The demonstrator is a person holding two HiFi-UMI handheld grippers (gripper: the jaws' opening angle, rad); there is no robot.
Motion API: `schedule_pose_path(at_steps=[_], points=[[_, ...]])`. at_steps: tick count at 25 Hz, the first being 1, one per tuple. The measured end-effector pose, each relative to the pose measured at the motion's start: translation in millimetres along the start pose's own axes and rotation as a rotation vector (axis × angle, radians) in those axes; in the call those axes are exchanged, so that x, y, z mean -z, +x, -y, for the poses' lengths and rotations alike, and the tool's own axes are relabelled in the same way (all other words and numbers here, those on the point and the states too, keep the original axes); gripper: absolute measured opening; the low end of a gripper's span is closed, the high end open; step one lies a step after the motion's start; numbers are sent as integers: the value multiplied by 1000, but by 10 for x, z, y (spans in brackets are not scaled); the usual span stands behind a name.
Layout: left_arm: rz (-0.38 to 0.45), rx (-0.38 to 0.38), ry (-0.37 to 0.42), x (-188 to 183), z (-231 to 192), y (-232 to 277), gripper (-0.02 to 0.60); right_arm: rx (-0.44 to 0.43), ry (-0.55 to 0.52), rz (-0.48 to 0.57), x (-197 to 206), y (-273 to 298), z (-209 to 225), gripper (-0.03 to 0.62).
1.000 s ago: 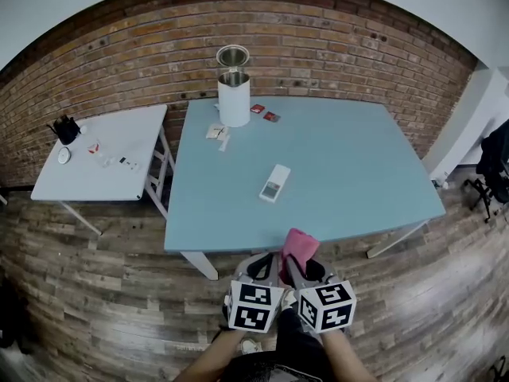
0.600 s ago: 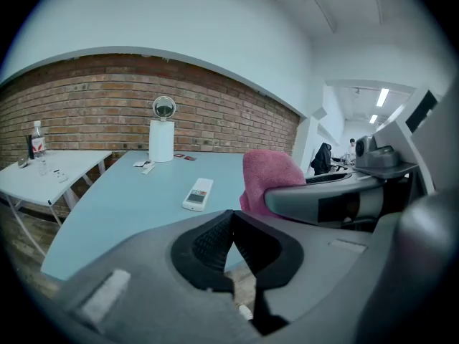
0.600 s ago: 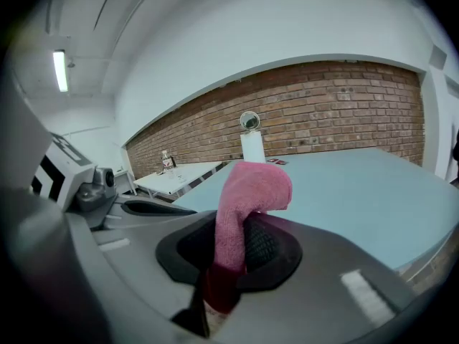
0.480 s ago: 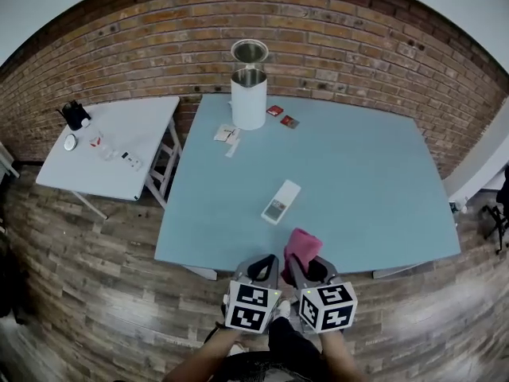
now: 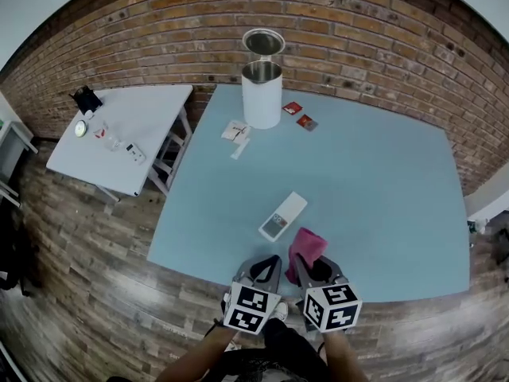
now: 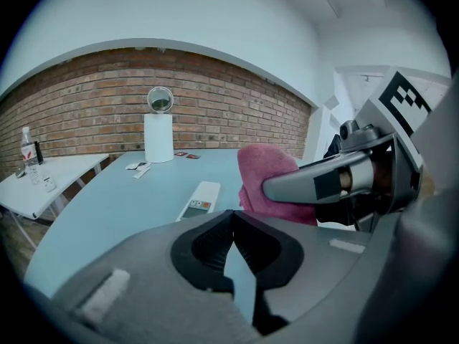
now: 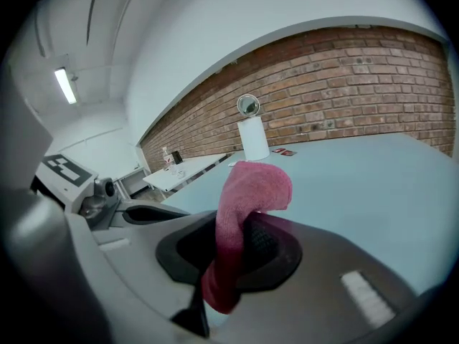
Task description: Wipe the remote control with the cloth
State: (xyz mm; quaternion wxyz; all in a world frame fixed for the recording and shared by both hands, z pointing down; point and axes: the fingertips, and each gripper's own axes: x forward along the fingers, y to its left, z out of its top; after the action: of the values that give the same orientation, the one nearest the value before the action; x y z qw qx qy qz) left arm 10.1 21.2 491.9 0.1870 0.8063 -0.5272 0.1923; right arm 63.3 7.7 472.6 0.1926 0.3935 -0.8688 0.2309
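Note:
The white remote control [image 5: 282,216] lies flat on the blue table [image 5: 374,173], near its front edge; it also shows in the left gripper view as the remote [image 6: 200,199]. My right gripper [image 5: 305,263] is shut on a pink cloth [image 5: 305,247], which stands up out of the jaws just right of the remote and a little nearer me. The cloth [image 7: 244,213] fills the right gripper view's middle. My left gripper [image 5: 271,265] is shut and holds nothing, just left of the right one, short of the remote.
A white cylinder bin [image 5: 262,90] with a round mirror stands at the table's far edge, with small red packets [image 5: 300,114] and paper scraps [image 5: 235,134] near it. A smaller white table [image 5: 119,138] with bottles stands to the left, before a brick wall.
Both grippers have moved forward together over the table's front edge, bringing the cloth closer to the remote. The cloth stays held in the right gripper.

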Motion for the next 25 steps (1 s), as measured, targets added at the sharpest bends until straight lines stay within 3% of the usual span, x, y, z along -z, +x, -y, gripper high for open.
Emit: schedule_pose_path(at_steps=[4, 7, 17, 23, 25], points=[[-38, -51, 7, 78, -84, 174, 2, -37, -6, -19, -62, 120, 149, 66], [-62, -61, 7, 115, -121, 258, 57, -60, -14, -29, -103, 196, 220, 66], [-145, -94, 55, 221, -306, 488, 145, -84, -53, -36, -253, 360, 399, 66], [-179, -140, 118, 245, -513, 663, 243, -75, -77, -55, -293, 451, 510, 66], [-198, -137, 119, 305, -578, 695, 308, -72, -90, -65, -319, 502, 533, 66]])
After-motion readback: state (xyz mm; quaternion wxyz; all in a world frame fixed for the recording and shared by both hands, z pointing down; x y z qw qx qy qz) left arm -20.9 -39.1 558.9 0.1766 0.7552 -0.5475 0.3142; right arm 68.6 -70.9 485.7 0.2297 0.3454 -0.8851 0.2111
